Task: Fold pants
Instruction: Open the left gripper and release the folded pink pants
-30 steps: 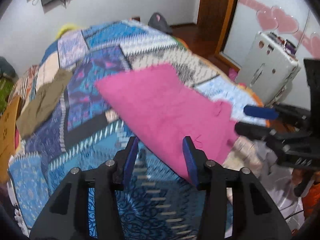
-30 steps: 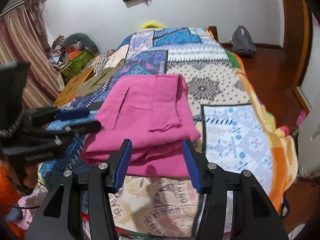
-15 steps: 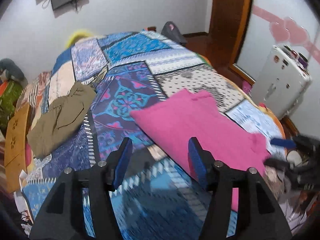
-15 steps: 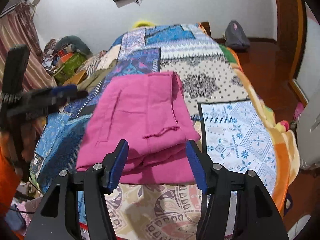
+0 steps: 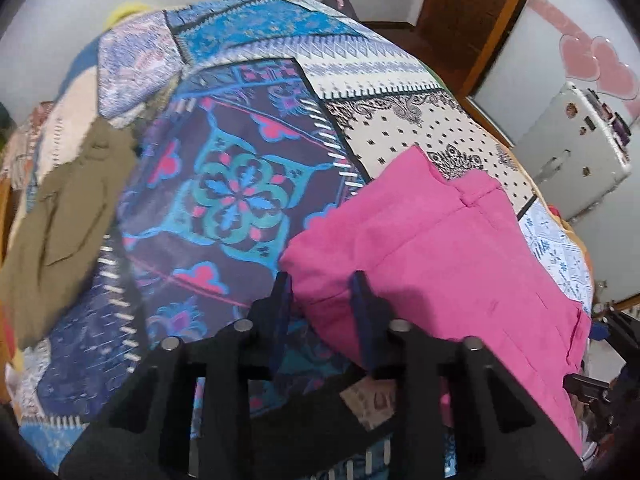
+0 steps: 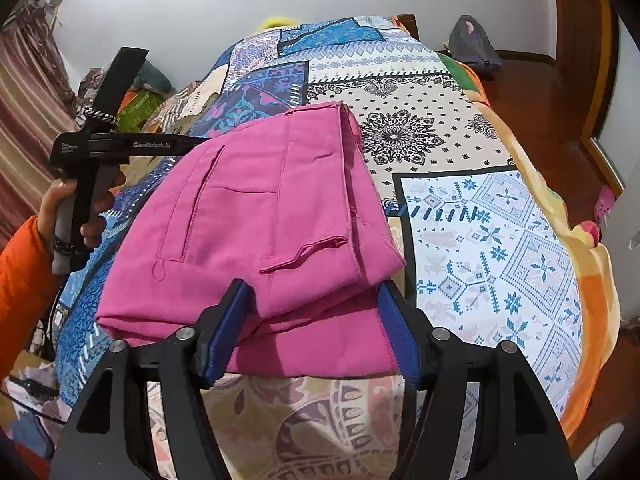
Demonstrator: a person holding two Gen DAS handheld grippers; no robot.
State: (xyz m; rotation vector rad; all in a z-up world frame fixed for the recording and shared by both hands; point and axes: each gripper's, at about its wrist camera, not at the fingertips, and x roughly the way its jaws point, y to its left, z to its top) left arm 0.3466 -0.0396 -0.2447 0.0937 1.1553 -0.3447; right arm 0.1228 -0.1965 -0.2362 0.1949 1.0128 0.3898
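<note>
Folded pink pants (image 6: 260, 208) lie on the patchwork bedspread (image 6: 480, 240), back pocket up. My left gripper (image 5: 322, 298) points steeply down at their far left corner (image 5: 320, 280). Its jaws are closing, the pink cloth fills the gap and both pads touch it. In the right wrist view a hand (image 6: 80, 208) in an orange sleeve holds that tool, and its fingertips are hidden behind the pants. My right gripper (image 6: 312, 336) hovers at the pants' near edge. Its jaws are opening, with the folded edge between the blue pads and not squeezed.
An olive garment (image 5: 60, 220) lies on the bed to the left of the pants. A white case (image 5: 572, 160) stands on the floor by the bed's right side. A grey bag (image 6: 474, 46) sits on the wooden floor beyond the bed.
My left gripper swept from the near side of the bed to the pants' far left corner and narrowed onto the cloth. The right gripper widened and stayed at the near edge.
</note>
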